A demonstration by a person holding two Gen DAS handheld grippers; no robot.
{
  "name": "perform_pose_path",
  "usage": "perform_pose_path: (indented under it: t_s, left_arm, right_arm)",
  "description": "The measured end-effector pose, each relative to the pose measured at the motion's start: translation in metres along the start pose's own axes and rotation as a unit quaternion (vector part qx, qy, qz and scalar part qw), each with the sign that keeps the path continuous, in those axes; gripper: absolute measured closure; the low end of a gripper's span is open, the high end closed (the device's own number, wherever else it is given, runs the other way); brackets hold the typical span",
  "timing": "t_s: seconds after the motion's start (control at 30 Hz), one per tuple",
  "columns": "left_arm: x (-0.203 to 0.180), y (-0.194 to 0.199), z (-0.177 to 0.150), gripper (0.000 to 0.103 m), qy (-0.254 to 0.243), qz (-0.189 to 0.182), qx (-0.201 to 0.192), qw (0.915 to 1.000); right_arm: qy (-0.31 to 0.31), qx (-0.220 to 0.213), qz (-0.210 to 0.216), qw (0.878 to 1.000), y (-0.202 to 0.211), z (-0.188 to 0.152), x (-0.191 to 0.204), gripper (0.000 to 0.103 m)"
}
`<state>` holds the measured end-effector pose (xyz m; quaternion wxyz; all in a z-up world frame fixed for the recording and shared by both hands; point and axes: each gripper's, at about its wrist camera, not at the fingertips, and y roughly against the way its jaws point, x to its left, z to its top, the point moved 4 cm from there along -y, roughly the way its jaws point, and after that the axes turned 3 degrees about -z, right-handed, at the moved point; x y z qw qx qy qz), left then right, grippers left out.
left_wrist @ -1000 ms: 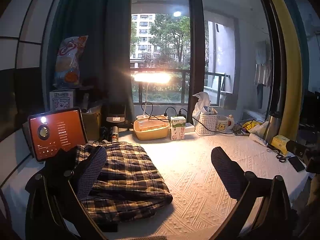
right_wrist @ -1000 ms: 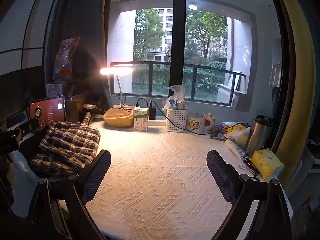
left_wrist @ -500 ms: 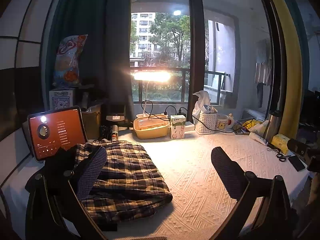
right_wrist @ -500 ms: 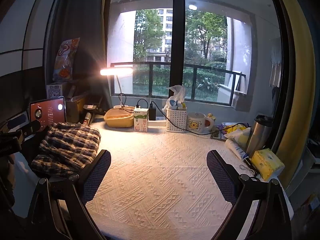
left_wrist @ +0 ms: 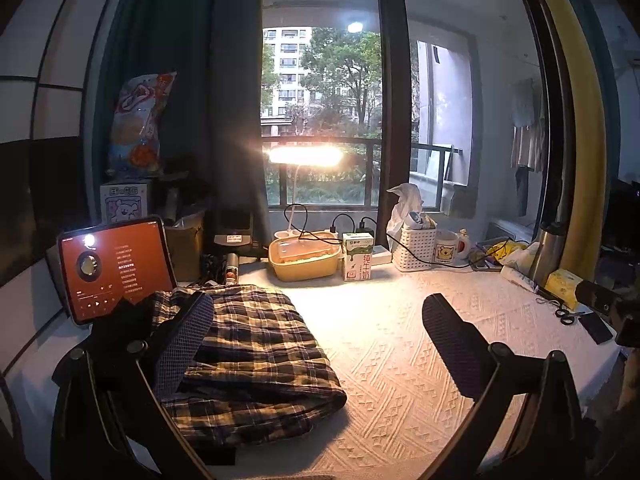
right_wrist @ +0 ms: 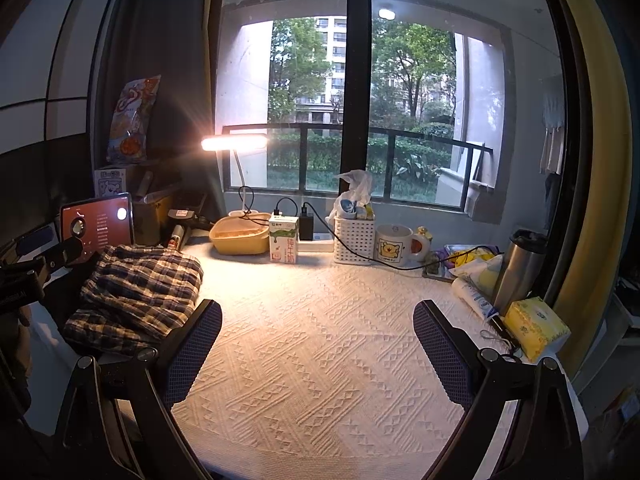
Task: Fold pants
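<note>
We see the pants [left_wrist: 248, 364], a dark plaid pair, lying folded into a thick bundle on the white textured tablecloth [left_wrist: 384, 364] in the lower left of the left wrist view; in the right wrist view they [right_wrist: 136, 296] sit at the left middle of the frame. The left gripper [left_wrist: 316, 340] has its jaws spread wide and holds nothing, its left finger [left_wrist: 182, 346] crossing in front of the bundle, though we cannot tell whether it touches the cloth. The right gripper [right_wrist: 318, 346] is also spread wide and empty, above bare tablecloth [right_wrist: 320, 344], well apart from the pants. Behind the pants a tablet [left_wrist: 114, 266] with an orange screen stands propped. Along the window, a lit desk lamp [left_wrist: 306, 156], a yellow tub [left_wrist: 304, 260], a milk carton [left_wrist: 357, 256], a white basket [left_wrist: 414, 248] and a mug [left_wrist: 448, 246] stand in a row.
</note>
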<state>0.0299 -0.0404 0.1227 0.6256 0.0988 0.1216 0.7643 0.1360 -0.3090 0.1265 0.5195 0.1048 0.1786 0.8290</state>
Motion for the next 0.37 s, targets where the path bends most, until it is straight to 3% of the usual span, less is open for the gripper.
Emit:
perform_pose_path:
  t_s: [0.37]
  left_arm:
    - [-0.0014,-0.0002,0.0019,0.0,-0.004,-0.003,-0.005,1.0]
  right_arm:
    - [-0.003,0.003,0.001,1.0,-0.0029,-0.001,-0.0035,0.006]
